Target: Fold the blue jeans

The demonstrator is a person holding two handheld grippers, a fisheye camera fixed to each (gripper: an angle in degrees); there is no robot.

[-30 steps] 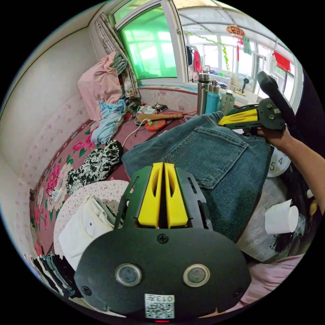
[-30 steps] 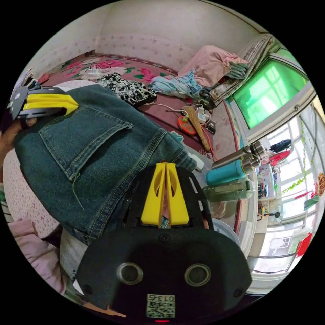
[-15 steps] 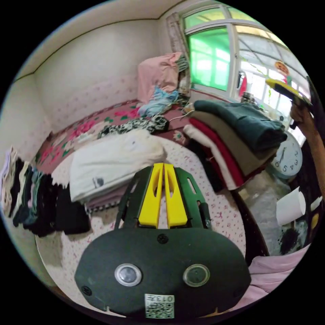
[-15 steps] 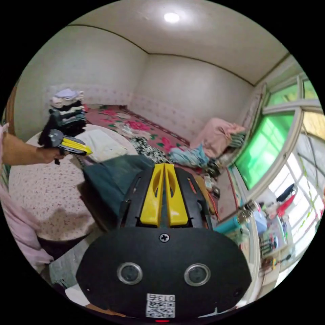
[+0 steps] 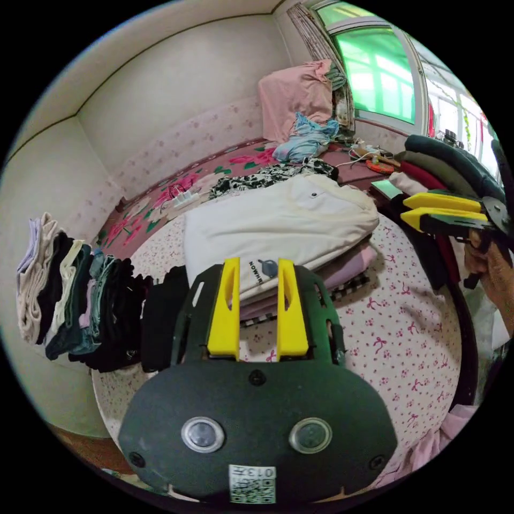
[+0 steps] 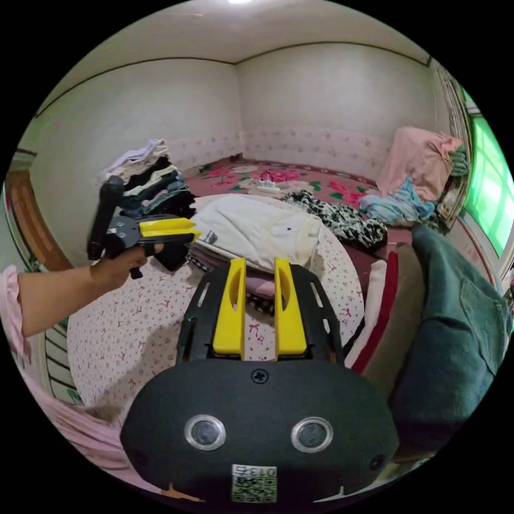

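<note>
The blue jeans [image 6: 455,321] lie folded on top of a stack of folded clothes [image 6: 386,305] at the right of the right gripper view, pocket side up. In the left gripper view they show as the dark top layer [image 5: 455,158] of that stack. My right gripper [image 6: 259,262] is open and empty over the table, left of the jeans. My left gripper [image 5: 258,263] is open and empty, pointing at a folded white garment [image 5: 278,225]. The left gripper [image 6: 196,231] is also seen held in a hand, and the right gripper [image 5: 405,210] beside the stack.
A round table with a bow-print cloth [image 5: 407,332] carries the white garment on a small pile [image 6: 257,227]. A row of folded clothes [image 5: 69,300] stands at its far edge. Behind are a floral bed [image 6: 278,176], a black-and-white garment [image 6: 342,217] and pink bedding [image 6: 423,155].
Both grippers let go of the jeans, which now rest on the stack. Both jaws went from shut to open. Both cameras swung toward the table.
</note>
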